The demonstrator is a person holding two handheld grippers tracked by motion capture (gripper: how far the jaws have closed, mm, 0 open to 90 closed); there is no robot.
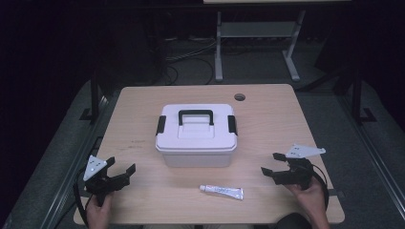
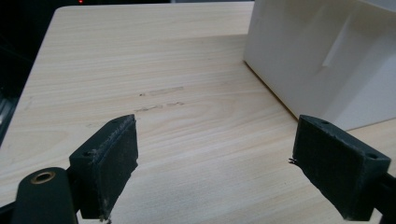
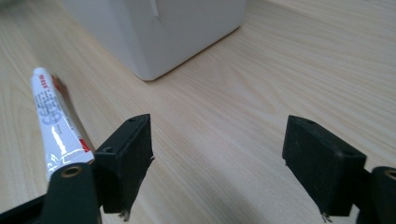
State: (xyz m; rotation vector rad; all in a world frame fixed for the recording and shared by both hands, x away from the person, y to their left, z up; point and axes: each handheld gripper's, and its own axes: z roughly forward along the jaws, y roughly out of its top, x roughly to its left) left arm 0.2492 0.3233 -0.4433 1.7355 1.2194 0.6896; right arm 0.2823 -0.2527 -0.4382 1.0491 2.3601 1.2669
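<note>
1. Stood mid-table [image 1: 143, 102]: white lidded box [image 1: 196, 136], black handle on top, latches at both ends.
2. Held at near left: left gripper [image 1: 120, 168], jaws apart, nothing between, aimed toward box.
3. Held at near right: right gripper [image 1: 271, 163], jaws wide apart, empty.
4. Lay flat near the front edge, between both grippers, just near of box: small white tube [image 1: 221, 191].

left gripper [image 2: 215, 163] with jaws apart above bare wooden table [image 2: 140, 56]; white box [image 2: 327, 51] at upper right, scuff marks [image 2: 161, 99] ahead.
</note>
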